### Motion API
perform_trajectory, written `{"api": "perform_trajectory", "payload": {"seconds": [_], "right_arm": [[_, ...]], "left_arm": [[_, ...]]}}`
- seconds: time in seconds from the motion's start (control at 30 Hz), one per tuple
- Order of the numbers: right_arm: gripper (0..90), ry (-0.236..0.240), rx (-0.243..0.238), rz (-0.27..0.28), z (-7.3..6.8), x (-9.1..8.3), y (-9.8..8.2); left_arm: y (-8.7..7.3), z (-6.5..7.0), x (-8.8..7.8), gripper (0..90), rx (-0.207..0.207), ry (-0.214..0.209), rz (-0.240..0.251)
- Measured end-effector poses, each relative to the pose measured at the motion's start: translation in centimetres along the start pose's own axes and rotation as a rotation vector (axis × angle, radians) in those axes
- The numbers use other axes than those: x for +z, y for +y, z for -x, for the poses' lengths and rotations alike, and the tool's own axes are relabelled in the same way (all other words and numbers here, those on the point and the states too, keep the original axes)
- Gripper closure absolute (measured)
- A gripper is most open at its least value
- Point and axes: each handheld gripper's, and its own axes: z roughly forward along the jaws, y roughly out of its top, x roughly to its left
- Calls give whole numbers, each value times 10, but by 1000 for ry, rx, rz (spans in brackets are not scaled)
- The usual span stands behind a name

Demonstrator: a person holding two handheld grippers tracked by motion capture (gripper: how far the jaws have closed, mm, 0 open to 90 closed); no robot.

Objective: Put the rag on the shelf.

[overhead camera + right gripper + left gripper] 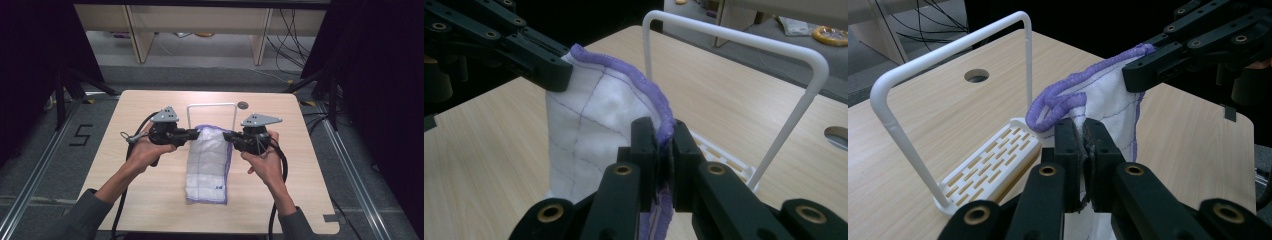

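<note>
- Standing on a grey floor [320,165] between dark curtains is the wooden table [150,200] — big and bare, with a small round hole [243,105] near its far edge.
- A white rack [212,106] with a tall bar waits just behind the cloth, I think for hanging it.
- The white cloth [207,167] with purple edging has its top lifted off the table and its bottom lying flat.
- The left gripper [195,133] and right gripper [227,135] each pinch a top corner tight — so the cloth spreads wide.
</note>
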Motion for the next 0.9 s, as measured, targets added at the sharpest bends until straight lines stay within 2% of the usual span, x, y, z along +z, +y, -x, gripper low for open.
{"api": "perform_trajectory", "payload": {"seconds": [0.13,0.27,0.33,0.37,0.43,0.57,0.73,0.8,0.9], "right_arm": [[844,7,18,23,0,-2,6],[844,4,12,30,2,-4,15],[845,-11,-13,31,4,-7,22],[845,-5,10,27,3,-8,26],[846,-11,-17,40,5,-10,36],[847,-25,-21,50,6,-14,47],[848,-29,-6,59,9,-17,58],[848,-36,-30,71,12,-17,63],[848,-40,-22,80,14,-16,74]], "left_arm": [[10,0,-2,854,3,6,9],[19,-1,-5,855,2,9,23],[24,0,-9,855,7,23,24],[27,0,-10,855,8,28,25],[33,-2,-11,855,11,44,29],[39,-3,-12,856,3,47,43],[51,-9,-17,857,1,69,63],[56,-11,-19,857,0,82,72],[62,-18,-20,858,-14,102,82]]}}
